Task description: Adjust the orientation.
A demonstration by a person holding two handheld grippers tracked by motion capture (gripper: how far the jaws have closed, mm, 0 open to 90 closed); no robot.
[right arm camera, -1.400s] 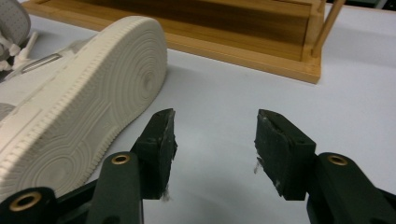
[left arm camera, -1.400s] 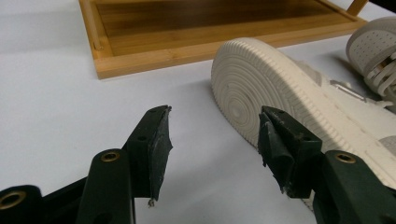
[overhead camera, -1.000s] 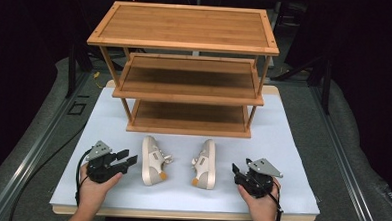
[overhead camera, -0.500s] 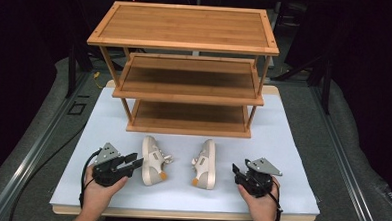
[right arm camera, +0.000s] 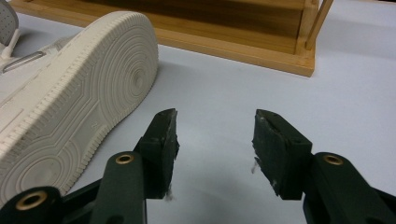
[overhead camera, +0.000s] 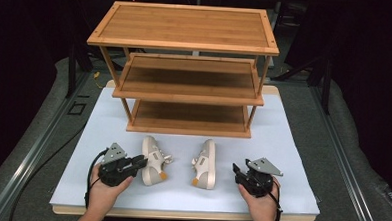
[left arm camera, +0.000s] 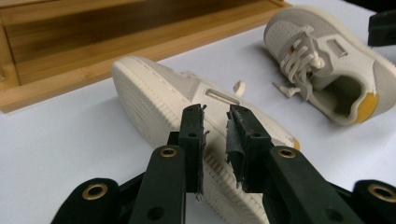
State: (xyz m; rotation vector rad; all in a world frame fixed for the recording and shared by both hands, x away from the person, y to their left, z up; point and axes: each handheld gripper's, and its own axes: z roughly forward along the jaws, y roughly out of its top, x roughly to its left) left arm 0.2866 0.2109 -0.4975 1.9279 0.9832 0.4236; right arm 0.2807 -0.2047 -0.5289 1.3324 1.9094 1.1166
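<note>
cream shoes lie before the wooden rack; we see left gripper narrow beside one, right gripper wide, empty.

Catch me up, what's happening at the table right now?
A person holds a claw in each hand over a white mat in front of an empty three-tier bamboo shoe rack. Two cream sneakers with yellow heel tabs lie on their sides between the hands. The left claw is right at the sole of the left sneaker, jaws narrowly apart, not gripping. The right claw is open, short of the right sneaker.
</note>
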